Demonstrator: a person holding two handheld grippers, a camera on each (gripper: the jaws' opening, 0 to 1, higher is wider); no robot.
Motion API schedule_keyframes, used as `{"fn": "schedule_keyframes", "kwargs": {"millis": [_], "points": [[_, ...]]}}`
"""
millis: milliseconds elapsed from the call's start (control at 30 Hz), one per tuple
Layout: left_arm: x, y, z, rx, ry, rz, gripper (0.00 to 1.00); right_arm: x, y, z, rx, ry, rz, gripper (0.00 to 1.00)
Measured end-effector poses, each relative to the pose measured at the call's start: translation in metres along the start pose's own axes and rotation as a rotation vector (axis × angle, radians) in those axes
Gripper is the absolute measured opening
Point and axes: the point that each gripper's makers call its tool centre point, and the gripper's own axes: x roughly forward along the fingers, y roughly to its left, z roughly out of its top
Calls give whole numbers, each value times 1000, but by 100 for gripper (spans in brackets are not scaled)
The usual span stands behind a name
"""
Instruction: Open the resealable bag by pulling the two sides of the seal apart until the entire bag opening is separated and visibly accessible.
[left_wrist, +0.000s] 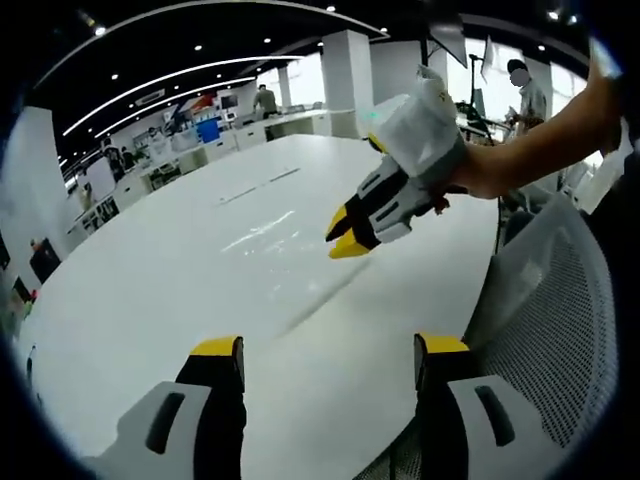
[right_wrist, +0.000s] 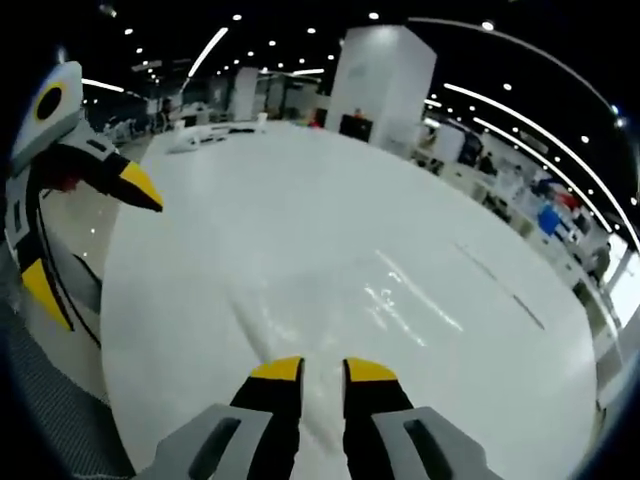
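right gripper (right_wrist: 322, 372): yellow-tipped jaws nearly together, narrow gap, nothing between them | hung over glossy white table (right_wrist: 330, 230) | left gripper (right_wrist: 85, 240) entered at left edge, jaws spread wide apart, empty | mesh chair back (right_wrist: 50, 400) at lower left | white pillar (right_wrist: 380, 80) and desks behind table

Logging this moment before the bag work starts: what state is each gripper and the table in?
left gripper: jaws wide apart, holding nothing, above the table.
right gripper: jaws nearly together with a thin gap, nothing between them.
white table: glossy and bare where seen.
mesh chair: at the table's edge, unoccupied.
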Motion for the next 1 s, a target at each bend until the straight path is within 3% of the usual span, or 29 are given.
{"fn": "schedule_keyframes", "kwargs": {"millis": [267, 467, 1000], "points": [[-8, 6, 4, -3, -12, 27, 68, -22, 2, -7, 70, -17, 5, 26], [-14, 10, 6, 11, -26, 49, 68, -47, -4, -14, 104, -24, -26, 31], [-27, 20, 9, -41, -65, 85, 72, -98, -9, -26, 219, -65, -79, 42]]}}
